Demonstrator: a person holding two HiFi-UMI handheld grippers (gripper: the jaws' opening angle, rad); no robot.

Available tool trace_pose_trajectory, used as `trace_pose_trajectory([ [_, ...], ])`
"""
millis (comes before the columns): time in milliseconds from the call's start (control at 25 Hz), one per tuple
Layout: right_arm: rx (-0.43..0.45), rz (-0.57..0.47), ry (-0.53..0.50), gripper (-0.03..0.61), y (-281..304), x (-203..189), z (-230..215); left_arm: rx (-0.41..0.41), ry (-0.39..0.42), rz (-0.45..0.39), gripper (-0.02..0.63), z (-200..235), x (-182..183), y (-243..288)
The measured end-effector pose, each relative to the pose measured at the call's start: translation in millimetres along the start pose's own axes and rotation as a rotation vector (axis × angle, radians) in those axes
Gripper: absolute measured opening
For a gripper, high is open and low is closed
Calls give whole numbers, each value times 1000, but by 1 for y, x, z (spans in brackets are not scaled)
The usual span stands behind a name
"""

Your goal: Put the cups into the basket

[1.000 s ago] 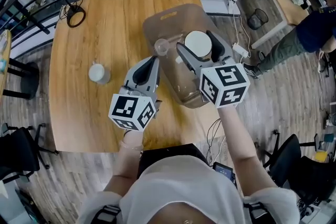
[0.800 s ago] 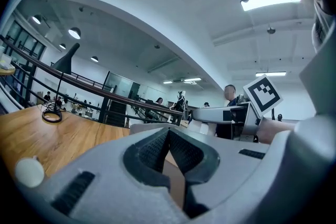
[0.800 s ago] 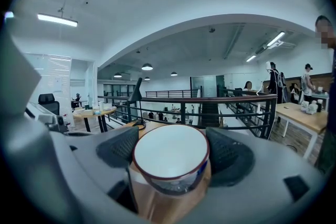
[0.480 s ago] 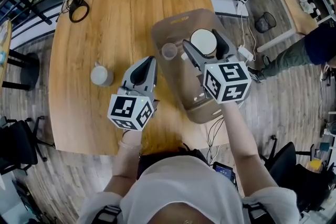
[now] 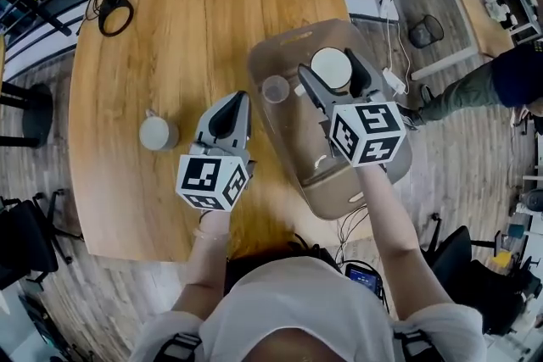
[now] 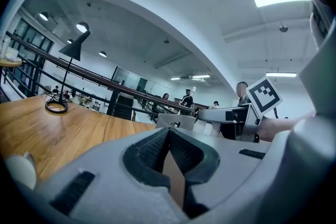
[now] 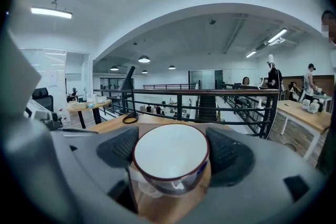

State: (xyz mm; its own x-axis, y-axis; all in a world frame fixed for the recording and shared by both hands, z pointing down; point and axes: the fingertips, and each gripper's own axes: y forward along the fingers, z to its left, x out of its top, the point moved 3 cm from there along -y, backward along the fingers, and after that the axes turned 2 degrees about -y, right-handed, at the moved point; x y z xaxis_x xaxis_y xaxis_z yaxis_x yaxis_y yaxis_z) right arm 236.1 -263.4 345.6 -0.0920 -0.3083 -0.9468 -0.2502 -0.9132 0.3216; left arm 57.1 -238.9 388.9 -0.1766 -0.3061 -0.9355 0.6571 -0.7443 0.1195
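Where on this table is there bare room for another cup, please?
The far middle of the table, between the coiled cable and the basket, is bare wood. So is the near left corner, in front of the grey cup. Crowded: by the basket, where the left gripper hovers and the right gripper holds the white cup.

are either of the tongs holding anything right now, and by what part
The right tongs hold a white round cup with a dark rim, clamped across its sides, above the clear plastic basket. The left tongs are shut on nothing.
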Motion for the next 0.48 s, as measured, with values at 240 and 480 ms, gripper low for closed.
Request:
trace_pose_trajectory([
  [240, -12, 21, 1, 393, 21, -18, -6, 8, -26, 15, 6, 16, -12, 11],
  [480, -21, 57, 6, 393, 36, -40, -17, 24, -47, 28, 6, 32, -25, 18],
])
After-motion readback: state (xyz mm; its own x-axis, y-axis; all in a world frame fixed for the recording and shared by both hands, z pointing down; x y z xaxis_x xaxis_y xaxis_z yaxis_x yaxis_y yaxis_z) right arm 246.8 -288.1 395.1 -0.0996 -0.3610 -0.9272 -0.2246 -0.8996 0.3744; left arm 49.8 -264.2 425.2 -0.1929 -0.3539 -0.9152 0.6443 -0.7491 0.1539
